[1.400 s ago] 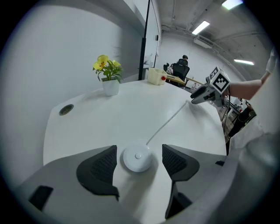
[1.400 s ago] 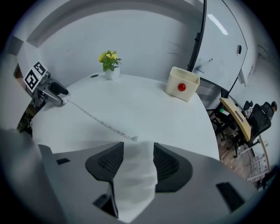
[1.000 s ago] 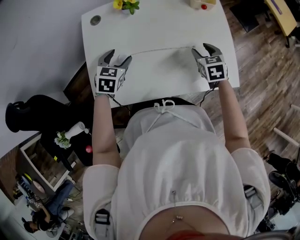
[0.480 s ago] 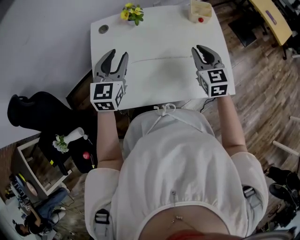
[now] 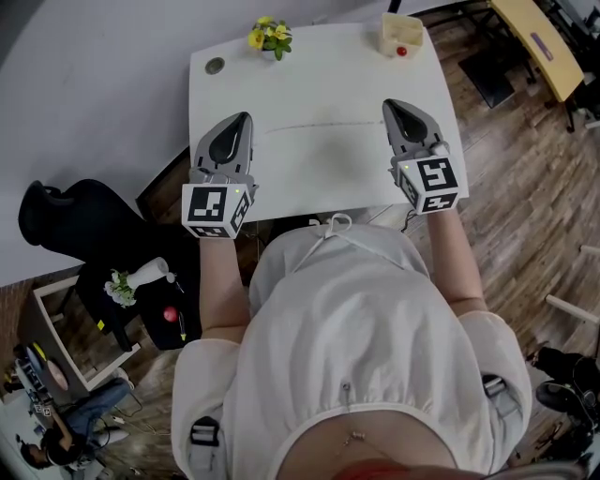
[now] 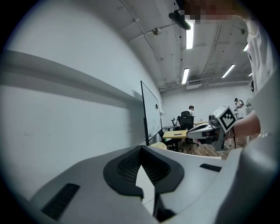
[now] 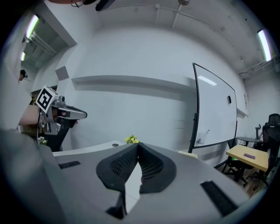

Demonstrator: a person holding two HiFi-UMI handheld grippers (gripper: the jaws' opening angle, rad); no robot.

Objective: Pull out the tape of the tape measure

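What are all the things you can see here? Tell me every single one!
table: one, white, in the middle under both tools
thin strip: one, pale, lying across the table between the tools; too thin to tell if it is the tape
flowers: one bunch, yellow, far edge of the table
disc: one, grey, far left corner of the table
box: one, cream, far right corner of the table
small round thing: one, red, by the box
chair: one, black, left of the table
whiteboard: one, white, by the wall
left tool: one, grey, over the table's left side, jaws just closed, nothing between them
right tool: one, grey, over the right side, jaws just closed, nothing between them
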